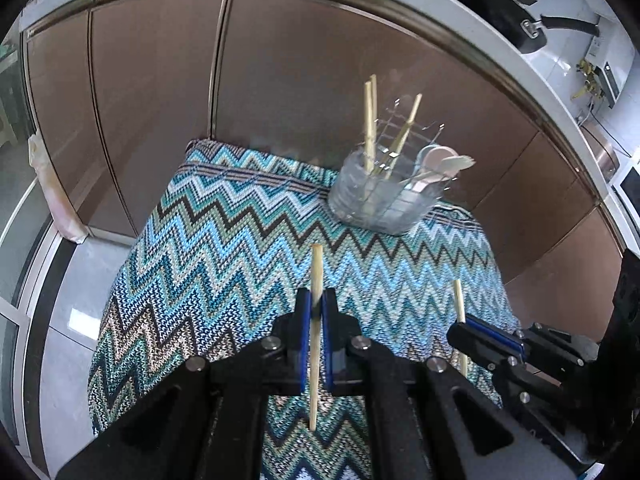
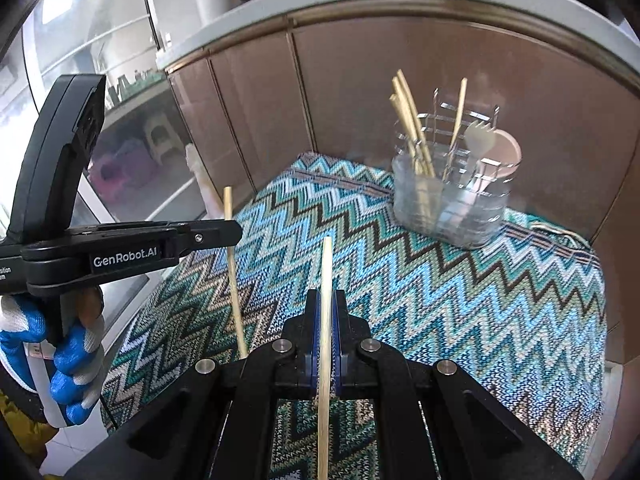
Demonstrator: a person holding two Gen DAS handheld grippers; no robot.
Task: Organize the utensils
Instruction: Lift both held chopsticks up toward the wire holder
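Note:
My left gripper (image 1: pixel 316 300) is shut on a bamboo chopstick (image 1: pixel 315 280) that stands upright between its blue pads. My right gripper (image 2: pixel 327 304) is shut on a second chopstick (image 2: pixel 326 280), also upright. Each gripper shows in the other's view: the right one (image 1: pixel 472 326) with its chopstick (image 1: pixel 459 300), the left one (image 2: pixel 234 234) with its chopstick (image 2: pixel 232 272). Both hover above the zigzag cloth (image 1: pixel 240 248), short of the utensil holder (image 1: pixel 380 196) at the far side, a wire rack in a clear tub (image 2: pixel 452 204). It holds several chopsticks (image 2: pixel 412 128), a fork (image 2: pixel 478 140) and spoons (image 1: pixel 438 160).
Brown cabinet doors (image 1: pixel 160 100) stand right behind the cloth-covered table under a white counter edge (image 1: pixel 460 12). A black pan (image 1: pixel 500 12) sits on the counter. Grey floor (image 1: pixel 68 280) lies left of the table. A gloved hand (image 2: pixel 60 340) holds the left gripper.

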